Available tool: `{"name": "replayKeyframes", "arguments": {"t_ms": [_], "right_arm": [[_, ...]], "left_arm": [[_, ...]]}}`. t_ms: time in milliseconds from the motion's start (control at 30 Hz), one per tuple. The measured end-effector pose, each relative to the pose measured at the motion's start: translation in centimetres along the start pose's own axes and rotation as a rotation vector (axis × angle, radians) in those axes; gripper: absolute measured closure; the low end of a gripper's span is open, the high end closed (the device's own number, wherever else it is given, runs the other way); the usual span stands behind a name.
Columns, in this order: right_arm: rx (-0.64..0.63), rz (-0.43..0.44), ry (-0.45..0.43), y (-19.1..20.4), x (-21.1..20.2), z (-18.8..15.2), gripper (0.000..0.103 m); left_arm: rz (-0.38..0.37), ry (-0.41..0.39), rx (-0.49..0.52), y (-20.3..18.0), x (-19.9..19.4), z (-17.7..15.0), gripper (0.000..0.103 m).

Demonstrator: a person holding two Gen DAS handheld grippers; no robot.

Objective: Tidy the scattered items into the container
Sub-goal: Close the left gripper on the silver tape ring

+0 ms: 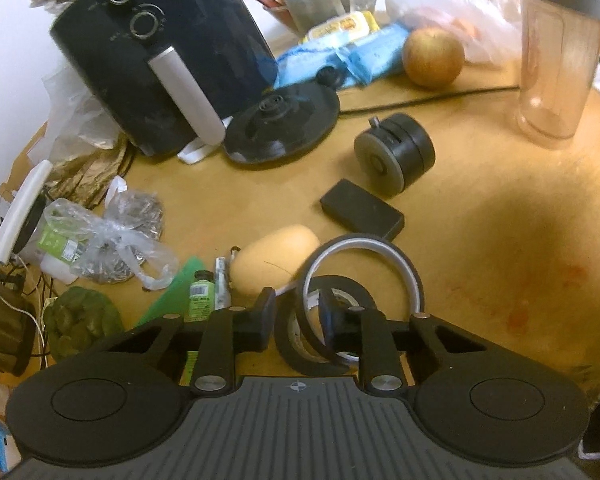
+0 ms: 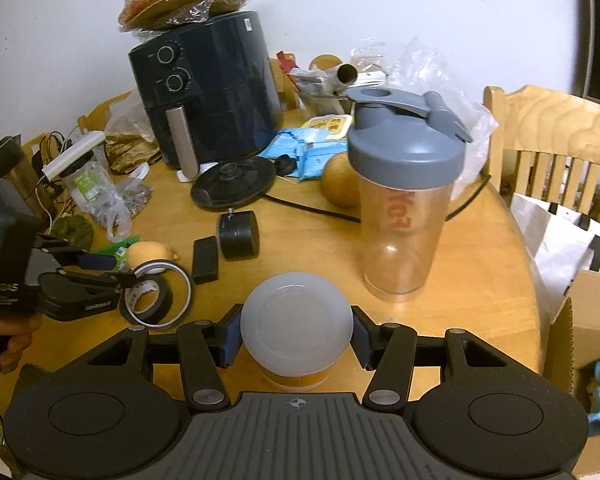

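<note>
round wood table (image 2: 480,280), white wall (image 2: 380,8) behind, wood chair (image 2: 548,136) at right edge, warm indoor light

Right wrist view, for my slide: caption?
Right claw straddles a white-lidded jar beside a shaker bottle on the cluttered table.

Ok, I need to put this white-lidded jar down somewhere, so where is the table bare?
Bare wood lies right of the black caster wheel, below the clear shaker bottle. Crowded: around the black air fryer and the tape rolls by the left gripper.
</note>
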State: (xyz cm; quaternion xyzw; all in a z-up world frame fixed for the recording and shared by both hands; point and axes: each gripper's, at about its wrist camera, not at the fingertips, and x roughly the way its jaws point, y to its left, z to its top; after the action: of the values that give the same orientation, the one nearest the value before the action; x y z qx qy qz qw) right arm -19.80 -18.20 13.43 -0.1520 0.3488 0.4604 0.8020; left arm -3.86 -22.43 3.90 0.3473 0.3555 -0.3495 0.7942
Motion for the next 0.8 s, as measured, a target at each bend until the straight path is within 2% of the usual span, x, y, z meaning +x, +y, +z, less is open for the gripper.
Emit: {"name": "replayKeyframes", "arguments": {"t_ms": [100, 233, 400, 800], "right_arm": [[0.009, -0.011, 0.002, -0.3, -0.3, -0.3, 0.046], [0.023, -0.018, 0.001, -0.8, -0.7, -0.6, 0.046], [0.036, -0.026, 0.003, -1.2, -1.2, -1.1, 0.046], [0.053, -0.017, 0.002, -1.6, -1.5, -1.5, 0.046]], "left_arm": [[0.014, 0.018, 0.013, -0.4, 0.8, 0.2, 0.082], [0.003, 0.040, 0.001, -0.3, 1.6, 0.5, 0.095], [-0.043, 0.066, -0.052, 0.3, 1.9, 0.6, 0.095], [-0.138, -0.031, -0.144, 2.3, -1.0, 0.8, 0.095]]}}
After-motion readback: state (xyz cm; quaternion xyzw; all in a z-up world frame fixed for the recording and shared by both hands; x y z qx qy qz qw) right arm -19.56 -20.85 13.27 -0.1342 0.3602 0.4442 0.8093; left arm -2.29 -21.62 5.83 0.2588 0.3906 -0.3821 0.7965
